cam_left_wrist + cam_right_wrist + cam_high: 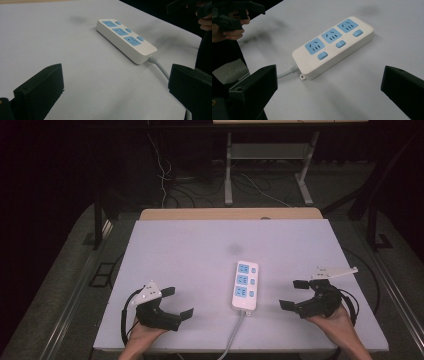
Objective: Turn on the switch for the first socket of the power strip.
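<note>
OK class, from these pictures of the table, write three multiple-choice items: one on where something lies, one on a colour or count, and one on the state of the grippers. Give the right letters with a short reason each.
1. Where does the power strip lie on the white table?
A. Between the two grippers, toward the near edge
B. At the far left corner
C. On the floor under the table

2. How many blue sockets does the power strip carry?
A. One
B. Three
C. Five

3. What state are the left gripper and the right gripper in?
A. Both shut on the cord
B. Left shut, right open
C. Both open and holding nothing

Answers:
1. A: in the high view the strip sits between the two hands, its cord running off the near edge.
2. B: the right gripper view shows three blue sockets in a row, each with a blue switch.
3. C: each gripper's jaws stand wide apart with bare table between them.
</note>
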The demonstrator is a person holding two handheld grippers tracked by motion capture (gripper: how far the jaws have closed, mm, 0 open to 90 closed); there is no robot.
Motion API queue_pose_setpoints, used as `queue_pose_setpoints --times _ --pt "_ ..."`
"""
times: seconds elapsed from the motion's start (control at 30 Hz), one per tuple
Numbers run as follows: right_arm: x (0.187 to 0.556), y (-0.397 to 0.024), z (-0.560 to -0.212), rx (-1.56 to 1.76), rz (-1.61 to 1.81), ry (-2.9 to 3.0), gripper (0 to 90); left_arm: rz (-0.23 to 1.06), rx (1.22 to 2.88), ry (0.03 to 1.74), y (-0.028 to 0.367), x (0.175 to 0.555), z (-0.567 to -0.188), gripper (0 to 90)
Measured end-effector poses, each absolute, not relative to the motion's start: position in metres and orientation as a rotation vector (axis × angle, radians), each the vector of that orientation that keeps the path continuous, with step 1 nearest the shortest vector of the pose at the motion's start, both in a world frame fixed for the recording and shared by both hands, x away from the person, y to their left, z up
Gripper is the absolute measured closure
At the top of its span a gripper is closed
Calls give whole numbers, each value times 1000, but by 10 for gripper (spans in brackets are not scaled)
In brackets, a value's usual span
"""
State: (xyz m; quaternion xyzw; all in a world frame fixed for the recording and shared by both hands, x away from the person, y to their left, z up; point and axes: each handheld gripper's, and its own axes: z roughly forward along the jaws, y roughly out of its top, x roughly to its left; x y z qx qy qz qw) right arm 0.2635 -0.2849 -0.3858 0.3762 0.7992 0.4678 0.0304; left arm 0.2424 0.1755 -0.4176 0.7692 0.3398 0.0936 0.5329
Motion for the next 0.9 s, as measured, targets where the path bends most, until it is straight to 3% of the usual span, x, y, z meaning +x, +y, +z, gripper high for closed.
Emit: queue_pose_setpoints --times 0.9 --pt "298 -249 -373 1054 1267 2638 4 222 1818 813 177 242 -418 0"
